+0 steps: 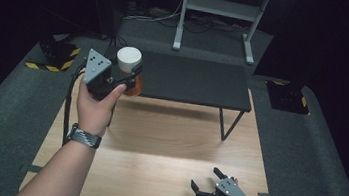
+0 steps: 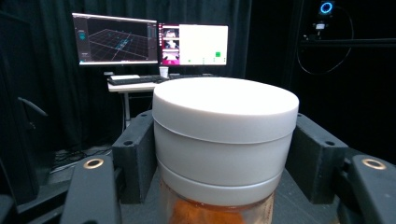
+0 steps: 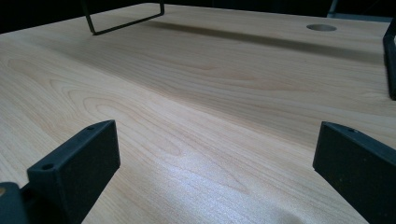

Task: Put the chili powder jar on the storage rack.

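The right tongs (image 1: 208, 178) rest low at the near edge of the wooden surface (image 1: 166, 147), their jaws spread wide with nothing between them. The left tongs (image 1: 132, 75) are clenched on the jar (image 1: 128, 69), just under its white lid (image 2: 225, 107), at the left end of the black shelf (image 1: 195, 80). I judge the jar is being carried or placed; next it needs a steady, upright lowering before release.

Black riser shelf (image 1: 192, 80) blocks table (image 1: 154, 161) rear; front half open.
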Demonstrator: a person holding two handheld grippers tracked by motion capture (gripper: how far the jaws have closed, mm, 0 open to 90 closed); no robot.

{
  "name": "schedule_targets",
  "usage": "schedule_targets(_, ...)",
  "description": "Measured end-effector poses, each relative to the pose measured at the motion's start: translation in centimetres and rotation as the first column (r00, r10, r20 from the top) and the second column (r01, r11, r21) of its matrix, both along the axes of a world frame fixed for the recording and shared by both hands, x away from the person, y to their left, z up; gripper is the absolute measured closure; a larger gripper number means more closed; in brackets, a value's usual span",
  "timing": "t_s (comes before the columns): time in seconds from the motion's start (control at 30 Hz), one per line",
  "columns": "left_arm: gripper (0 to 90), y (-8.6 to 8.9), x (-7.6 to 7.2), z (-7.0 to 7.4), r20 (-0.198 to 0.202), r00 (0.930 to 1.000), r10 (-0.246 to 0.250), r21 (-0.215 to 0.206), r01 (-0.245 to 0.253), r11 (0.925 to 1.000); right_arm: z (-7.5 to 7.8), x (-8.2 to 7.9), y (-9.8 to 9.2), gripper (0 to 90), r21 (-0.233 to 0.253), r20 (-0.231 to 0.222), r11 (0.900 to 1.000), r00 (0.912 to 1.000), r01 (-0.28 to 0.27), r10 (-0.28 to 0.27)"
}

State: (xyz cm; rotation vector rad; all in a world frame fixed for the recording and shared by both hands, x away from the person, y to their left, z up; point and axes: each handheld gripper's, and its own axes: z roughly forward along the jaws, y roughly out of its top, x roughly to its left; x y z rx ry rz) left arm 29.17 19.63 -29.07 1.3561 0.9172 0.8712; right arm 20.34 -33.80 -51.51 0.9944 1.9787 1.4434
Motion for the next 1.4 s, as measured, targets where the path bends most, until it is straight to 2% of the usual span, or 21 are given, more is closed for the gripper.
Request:
schedule_targets(0.03,33.7,0.0,0.0,0.0,0.000,1.0000,0.000,0.000,0.000,1.0000,0.0,0.0,0.0,0.4,0.000,0.000,1.000,1.0000,0.000,0.000)
schedule_targets(0.17,33.7,-0.9,1.6,-0.1,-0.013,0.9999,0.004,0.001,-0.004,1.0000,-0.1,-0.1,-0.1,0.4,0.005,0.002,1.000,1.0000,-0.002,0.002)
schedule_targets(0.43,33.7,-2.0,3.9,-0.2,-0.034,0.9990,0.030,-0.012,-0.031,0.9995,-0.1,-0.1,-0.2,0.4,0.009,0.003,1.000,1.0000,-0.005,0.005)
schedule_targets(0.8,33.7,-3.0,6.0,-0.9,-0.054,0.9972,0.052,-0.009,-0.053,0.9986,-0.2,-0.1,-0.3,0.4,0.013,0.006,1.000,0.9999,-0.008,0.008)
schedule_targets(0.93,33.6,-3.4,6.2,-1.3,-0.036,0.9976,0.059,0.001,-0.059,0.9983,-0.2,0.0,-0.4,0.4,0.013,0.006,1.000,0.9999,-0.015,0.015)
schedule_targets(1.4,33.2,-3.3,5.8,-1.7,-0.032,0.9977,0.060,-0.017,-0.061,0.9980,-0.2,-0.1,-0.3,0.3,0.008,0.008,1.000,0.9999,-0.015,0.015)
